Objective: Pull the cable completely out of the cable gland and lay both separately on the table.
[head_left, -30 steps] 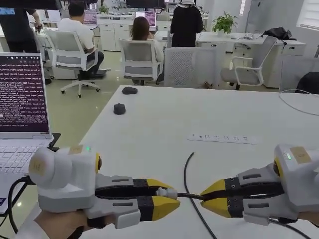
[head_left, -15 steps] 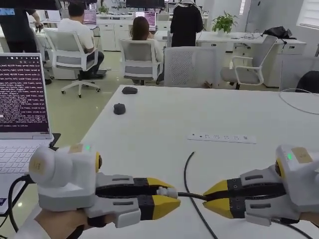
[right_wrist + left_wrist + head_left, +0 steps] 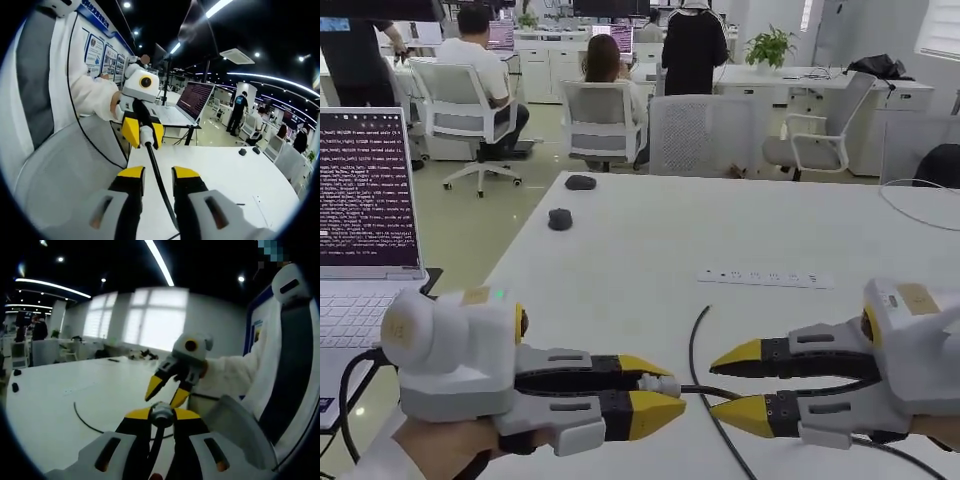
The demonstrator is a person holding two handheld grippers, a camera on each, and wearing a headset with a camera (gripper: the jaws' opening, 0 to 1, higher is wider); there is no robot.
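My left gripper (image 3: 672, 388) is shut on the small grey-white cable gland (image 3: 655, 383) near the table's front edge. A black cable (image 3: 693, 345) leaves the gland and runs right, passing between the fingers of my right gripper (image 3: 713, 385), which stands open around it without touching. The cable then curves away across the white table (image 3: 620, 260). In the left gripper view the gland (image 3: 161, 410) sits at my own jaw tips, and the right gripper (image 3: 163, 396) faces it, spread apart. In the right gripper view the cable (image 3: 162, 192) runs between my parted jaws to the gland (image 3: 146, 136).
An open laptop (image 3: 365, 190) stands at the left edge. A white power strip (image 3: 765, 277) lies mid-table, a black mouse (image 3: 559, 218) and another dark object (image 3: 580, 181) farther back. Office chairs and people are beyond the table.
My right gripper, shut on the cable just beside the gland before, has spread its jaws and let the cable go. The left gripper still holds the gland in the same place.
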